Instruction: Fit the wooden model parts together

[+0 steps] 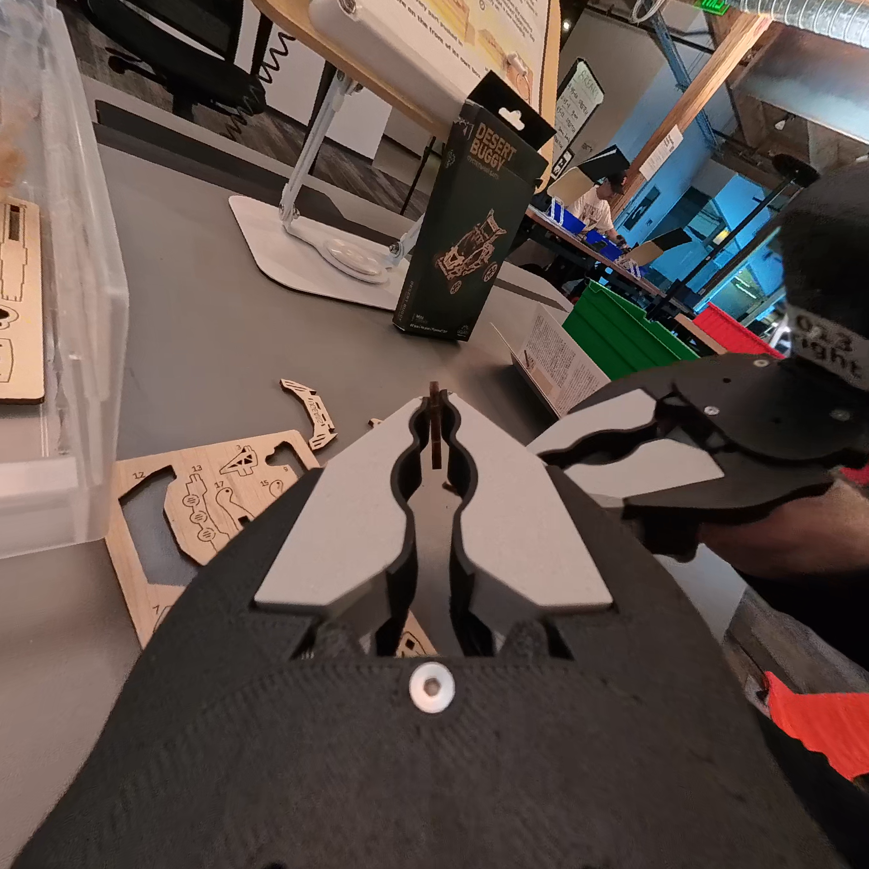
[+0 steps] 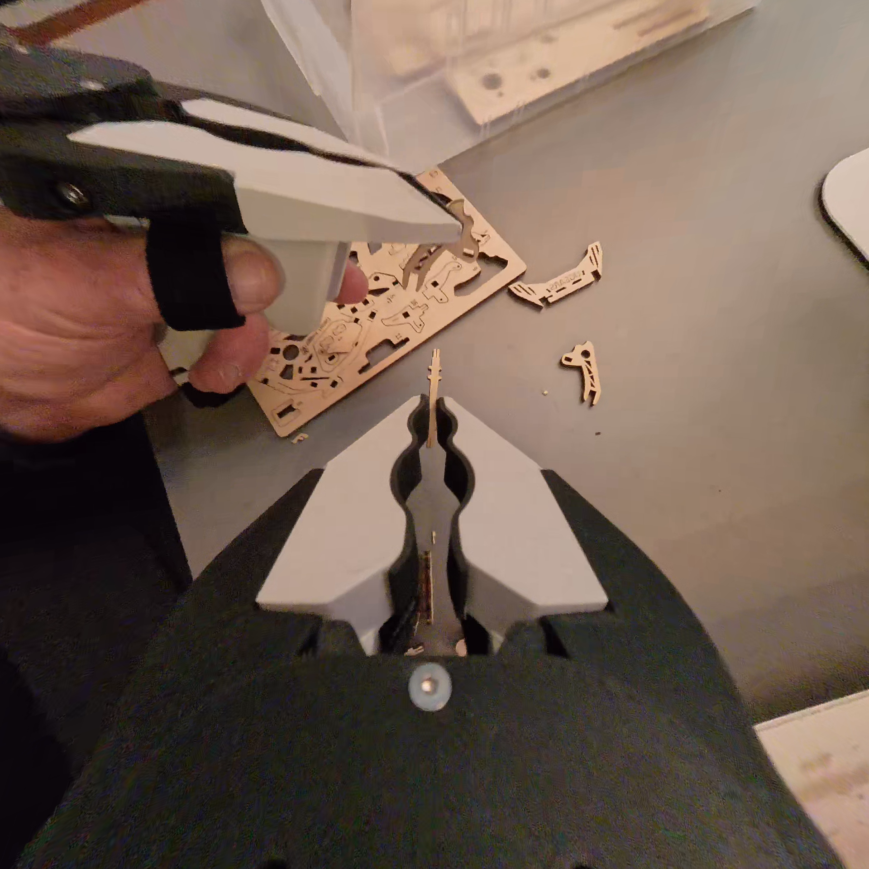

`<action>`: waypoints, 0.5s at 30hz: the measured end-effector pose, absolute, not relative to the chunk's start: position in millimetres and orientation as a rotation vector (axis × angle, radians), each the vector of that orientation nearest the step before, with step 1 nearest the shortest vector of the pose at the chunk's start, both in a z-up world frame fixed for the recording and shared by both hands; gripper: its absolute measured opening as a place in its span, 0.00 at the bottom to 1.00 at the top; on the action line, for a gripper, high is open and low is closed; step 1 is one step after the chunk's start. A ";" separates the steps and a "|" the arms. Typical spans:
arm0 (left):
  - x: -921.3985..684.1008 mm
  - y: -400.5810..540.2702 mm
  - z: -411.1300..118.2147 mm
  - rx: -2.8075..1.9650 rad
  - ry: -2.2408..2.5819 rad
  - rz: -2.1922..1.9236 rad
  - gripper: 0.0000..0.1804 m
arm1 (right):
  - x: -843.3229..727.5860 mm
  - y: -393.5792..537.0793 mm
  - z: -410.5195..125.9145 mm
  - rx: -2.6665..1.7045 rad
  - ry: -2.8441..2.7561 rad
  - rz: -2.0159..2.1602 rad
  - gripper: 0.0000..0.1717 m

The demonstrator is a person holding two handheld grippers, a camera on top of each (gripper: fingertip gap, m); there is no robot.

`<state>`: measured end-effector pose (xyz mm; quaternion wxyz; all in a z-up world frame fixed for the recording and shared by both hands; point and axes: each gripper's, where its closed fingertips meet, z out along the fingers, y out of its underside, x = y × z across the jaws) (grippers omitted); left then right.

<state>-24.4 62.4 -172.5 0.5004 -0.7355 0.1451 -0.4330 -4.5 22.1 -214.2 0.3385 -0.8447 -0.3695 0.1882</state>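
Two grippers: each clamped on a thin wooden model part, both over the grey desk (image 2: 705, 470).
Right gripper (image 2: 430, 399): grey fingers closed narrow, pads pressed on a pale, flat wooden strip with a notched tip (image 2: 433, 390); the strip stands edge-on between the fingertips and pokes out ahead of them.
Left gripper (image 1: 433, 399): fingers closed narrow on a dark-looking thin wooden piece seen edge-on (image 1: 435, 423); in the right wrist view this same piece shows as a curved pale wooden part (image 2: 463, 230) at the tips of that gripper, which sits ahead and to the left of the right one.
Hand (image 2: 117, 319): grips the left gripper's handle, a black strap across one finger.
Just ahead of the right gripper, to the left: a pale laser-cut plywood sheet with punched-out holes (image 2: 399, 319), lying flat on the desk under the left gripper's tips.
Ahead of the right gripper, to the right: a small hooked wooden part with a round hole (image 2: 583, 371), loose on the desk.
Farther ahead: a curved, engraved wooden bracket piece (image 2: 559, 282), just beside the sheet's corner.
Farthest from the left gripper: a dark upright cardboard box (image 1: 465, 225), with a white stand base (image 1: 301, 244) to its left.
Left of the left gripper: a clear plastic bin (image 1: 70, 282).
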 end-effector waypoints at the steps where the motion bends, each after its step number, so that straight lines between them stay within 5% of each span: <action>1: -23.7 62.1 -172.1 -1.776 0.349 -1.048 0.01 | -5.1 21.9 -208.5 -2.191 -0.951 0.511 0.00; 15: -13.6 54.7 -171.0 -1.779 0.423 -0.980 0.01 | 9.5 25.6 -184.1 -2.131 -0.885 0.535 0.00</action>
